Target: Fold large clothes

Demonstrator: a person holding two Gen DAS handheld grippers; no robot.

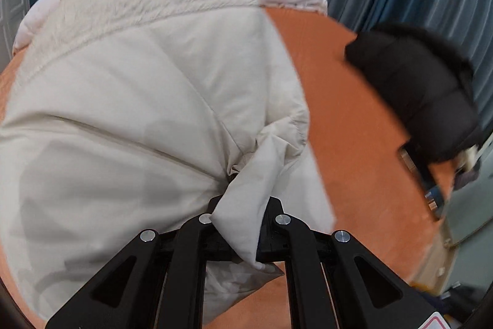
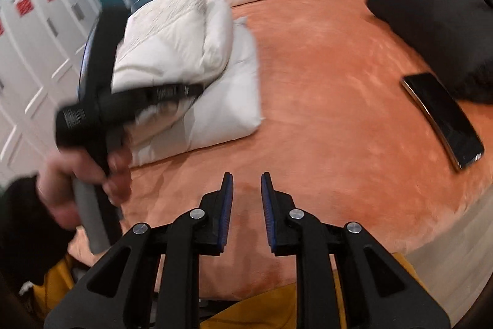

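1. Cream padded fabric fills most of the left wrist view: the white puffer coat (image 1: 138, 100) lies folded on the orange bedspread (image 1: 348, 125), its ribbed collar towards the top of the frame.
2. The left gripper (image 1: 243, 202) is clenched on a fold of the coat, which bunches up between its fingers at lower centre.
3. In the right wrist view the same coat (image 2: 191, 51) sits as a folded bundle in the upper left, on the bedspread (image 2: 323, 113).
4. The right gripper (image 2: 246, 184) holds nothing; its blue-padded jaws stand apart over bare bedspread at lower centre.
5. A hand (image 2: 80, 174) holds the other gripper's handle at left, blurred.
6. A black jacket (image 2: 437, 20) lies upper right, a dark phone (image 2: 443, 119) just beside it.
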